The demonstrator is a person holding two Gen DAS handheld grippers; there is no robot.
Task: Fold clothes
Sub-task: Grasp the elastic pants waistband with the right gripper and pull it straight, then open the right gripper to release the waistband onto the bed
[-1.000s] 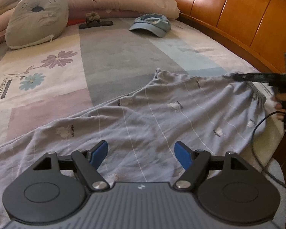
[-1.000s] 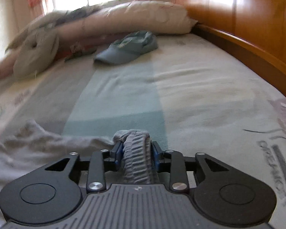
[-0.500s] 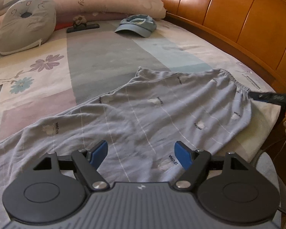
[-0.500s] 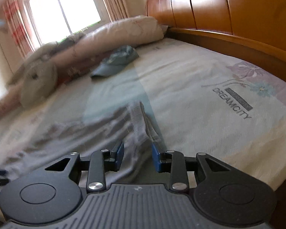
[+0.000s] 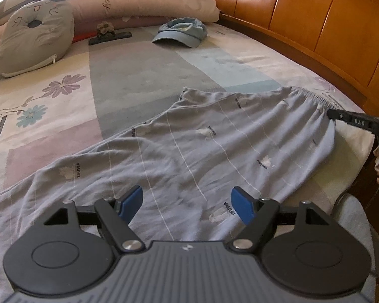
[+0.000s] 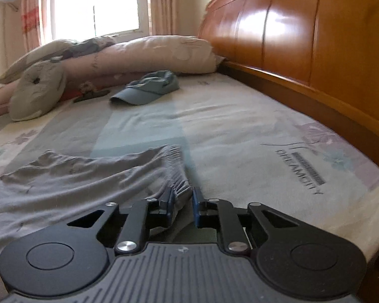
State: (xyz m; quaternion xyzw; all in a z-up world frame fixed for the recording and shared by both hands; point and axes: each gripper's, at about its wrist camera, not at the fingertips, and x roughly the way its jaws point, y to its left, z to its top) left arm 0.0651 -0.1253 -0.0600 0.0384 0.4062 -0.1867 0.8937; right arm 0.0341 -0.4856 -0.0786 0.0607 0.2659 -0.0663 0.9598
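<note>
Left tool (image 5: 187, 202) hovers with its jaws wide apart above the grey trousers (image 5: 189, 146), which lie spread across the bed (image 5: 128, 75). Right tool (image 6: 181, 205) has just been closing its jaws; the trousers' gathered waistband (image 6: 180, 192) sits between them, near the bed's edge.

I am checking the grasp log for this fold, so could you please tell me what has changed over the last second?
The right gripper let go of the bunched waistband, drew back along the bed, and its jaws have just been closing on the waistband again. The grey trousers now lie spread flatter. The left gripper stayed open above the trousers; the blue cap and pillow did not move.
</note>
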